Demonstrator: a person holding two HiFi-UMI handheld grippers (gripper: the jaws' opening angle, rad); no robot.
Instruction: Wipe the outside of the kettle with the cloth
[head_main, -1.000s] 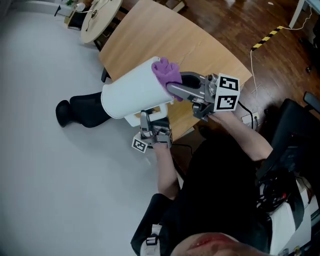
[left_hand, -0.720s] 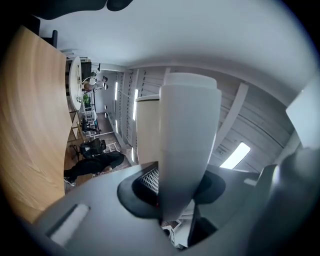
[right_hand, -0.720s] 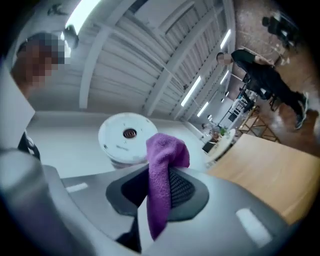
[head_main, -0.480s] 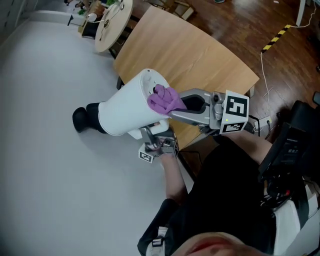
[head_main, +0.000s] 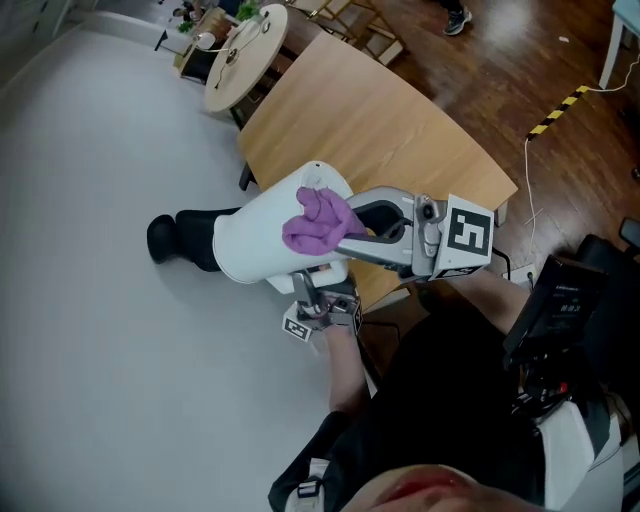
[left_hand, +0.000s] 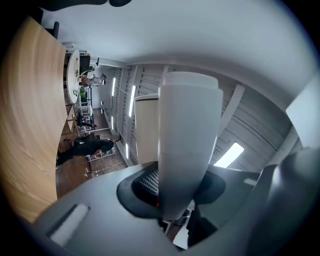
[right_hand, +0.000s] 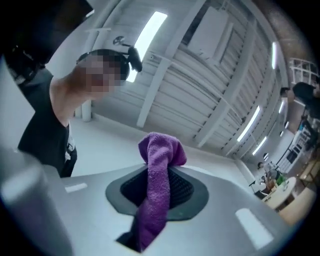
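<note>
At frame centre, left tongs (head_main: 304, 284) pinch one white cylindrical plastic kettle (head_main: 255, 240); right tongs (head_main: 342, 234) pinch one purple terry cloth (head_main: 315, 222).

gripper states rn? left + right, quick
left gripper: closed on the kettle, gripping its handle.
right gripper: closed on the cloth.

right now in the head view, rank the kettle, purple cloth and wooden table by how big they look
1. wooden table, largest
2. kettle, though it's held up nearer the camera, which inflates it
3. purple cloth, smallest
</note>
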